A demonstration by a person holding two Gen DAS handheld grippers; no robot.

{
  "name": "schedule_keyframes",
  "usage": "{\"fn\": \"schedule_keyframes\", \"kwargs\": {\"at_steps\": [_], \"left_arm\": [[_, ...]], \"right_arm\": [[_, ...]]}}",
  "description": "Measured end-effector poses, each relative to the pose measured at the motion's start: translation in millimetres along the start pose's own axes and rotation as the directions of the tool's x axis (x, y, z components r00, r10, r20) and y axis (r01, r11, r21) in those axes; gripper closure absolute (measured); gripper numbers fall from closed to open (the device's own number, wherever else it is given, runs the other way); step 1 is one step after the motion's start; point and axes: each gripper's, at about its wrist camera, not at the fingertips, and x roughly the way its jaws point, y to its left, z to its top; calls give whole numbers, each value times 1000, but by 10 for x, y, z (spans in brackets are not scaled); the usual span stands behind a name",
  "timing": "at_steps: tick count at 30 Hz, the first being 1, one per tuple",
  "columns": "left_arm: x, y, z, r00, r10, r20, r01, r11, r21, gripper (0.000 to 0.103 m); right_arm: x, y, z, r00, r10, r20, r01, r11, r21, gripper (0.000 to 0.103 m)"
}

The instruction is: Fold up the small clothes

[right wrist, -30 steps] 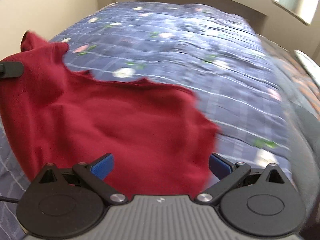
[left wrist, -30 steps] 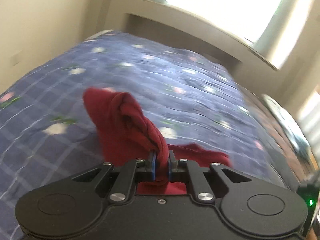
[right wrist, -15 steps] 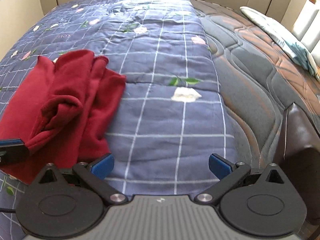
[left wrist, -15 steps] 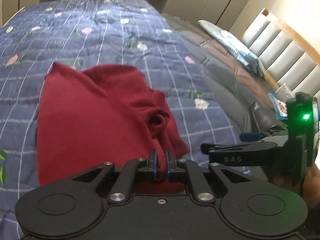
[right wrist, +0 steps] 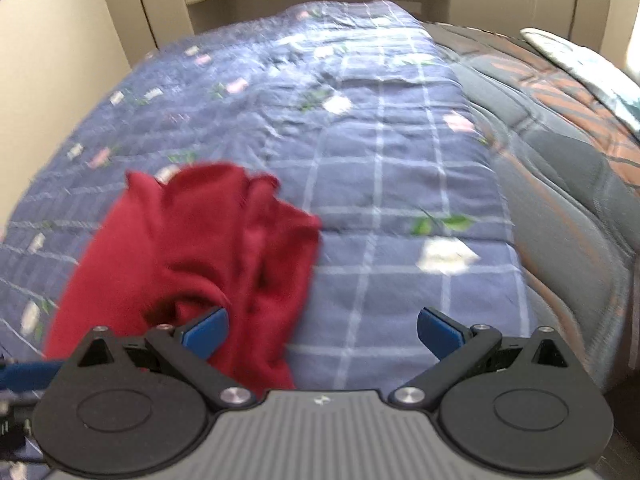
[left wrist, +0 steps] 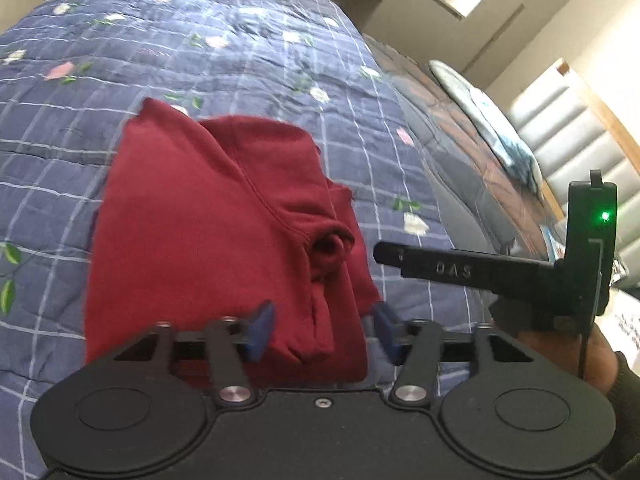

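A small dark red garment (left wrist: pixel 208 232) lies folded over on the blue checked bedspread (left wrist: pixel 248 60). My left gripper (left wrist: pixel 322 332) hovers at its near edge. The jaws are opening, and a bunched fold of the red cloth sits loose between the blue pads (left wrist: pixel 260 330) without being pressed. In the right wrist view the same garment (right wrist: pixel 192 256) lies at the lower left. My right gripper (right wrist: pixel 322 330) is open wide over the bedspread (right wrist: pixel 380 168), its left pad at the cloth's edge and nothing gripped. The right gripper's black finger (left wrist: pixel 452 270) shows in the left wrist view, just right of the garment.
A dark quilted mattress (right wrist: pixel 560 200) runs along the bed's right side, with a light pillow (left wrist: pixel 488 120) on it. A padded headboard (left wrist: pixel 576 136) stands at the far right and a beige wall (right wrist: pixel 52 52) to the left. A hand (left wrist: pixel 600 360) holds the right gripper.
My left gripper carried the red cloth across and down onto the rest of the garment, then let go of the fold. The right gripper stayed open and shifted right of the garment.
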Motion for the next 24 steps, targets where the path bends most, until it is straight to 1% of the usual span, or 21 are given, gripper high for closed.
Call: {"fn": "schedule_keyframes", "kwargs": {"at_steps": [1,3,5,7,8,10,12,15,18,21,24], "left_arm": [[-40,23,13,1000,14,15,-13,1000,-12,31],[-116,79,57,997,58,44,-56,997,-45,23],[-183,162,107,993,88,76,-82,993,-84,18],[-229,273,164,984,150,95,-137,982,-131,10],[-234,338,188,976,197,96,-181,971,-154,8],[-200,446,238,957,278,80,-258,947,-192,5],[-142,608,283,940,339,40,-319,913,-253,4],[-67,868,317,938,345,-20,-328,872,-364,4],[-17,1041,329,933,356,-49,-343,838,-424,2],[39,1122,301,923,378,-71,-370,824,-430,2],[82,1147,295,922,376,-90,-377,826,-419,2]], "right_arm": [[29,28,42,1000,19,4,-19,1000,4,0],[97,102,115,998,60,14,-60,998,4,0],[160,176,176,995,100,25,-100,995,0,1],[223,260,222,991,131,34,-131,991,-5,6],[259,298,243,989,142,32,-142,990,-7,9],[325,358,275,988,150,29,-150,989,-13,12],[368,405,297,987,156,35,-156,988,-20,17],[415,438,321,986,161,34,-160,987,-18,21],[450,451,318,987,157,26,-157,988,-14,30],[475,468,296,988,154,18,-154,988,-13,43],[513,449,269,988,158,2,-158,987,19,44]]}}
